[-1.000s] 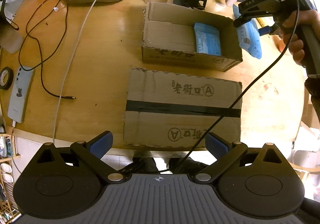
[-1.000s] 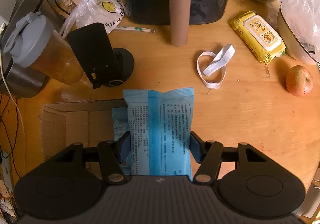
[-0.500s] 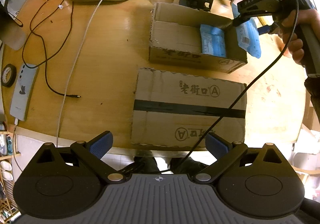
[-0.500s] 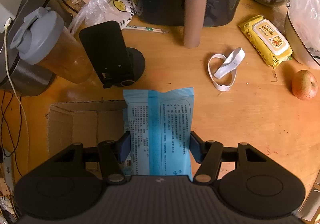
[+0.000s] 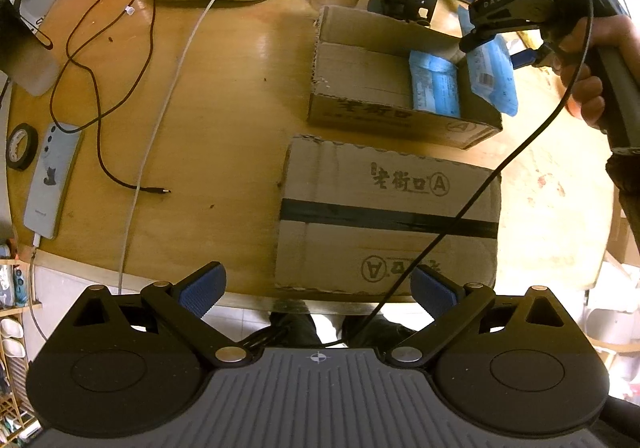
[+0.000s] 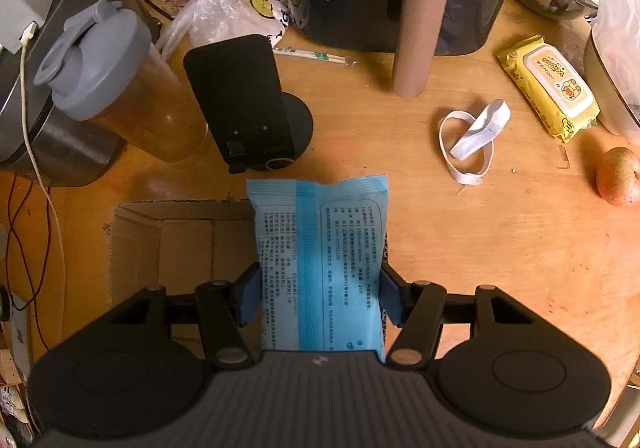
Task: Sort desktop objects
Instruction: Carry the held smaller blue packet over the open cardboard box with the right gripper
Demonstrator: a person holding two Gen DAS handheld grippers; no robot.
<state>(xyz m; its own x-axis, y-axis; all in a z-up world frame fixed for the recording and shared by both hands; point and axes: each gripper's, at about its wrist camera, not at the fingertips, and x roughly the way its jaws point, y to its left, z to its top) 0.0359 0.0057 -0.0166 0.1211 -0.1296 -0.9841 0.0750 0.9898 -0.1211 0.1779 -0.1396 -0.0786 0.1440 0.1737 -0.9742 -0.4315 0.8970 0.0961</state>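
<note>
Right gripper (image 6: 320,300) clamped the blue packet (image 6: 320,268) by its sides, hanging over the open box (image 5: 400,87) edge for the drop. Left gripper (image 5: 318,290) was wide, empty, clear.

Warm, dim indoor light tints both views orange. Glare pools on the glossy wooden tabletop (image 5: 248,59) near its middle, while objects cast soft shadows. Fisheye distortion bends the edges, black corners vignette each frame, and a bright floor washes out at lower right.
</note>
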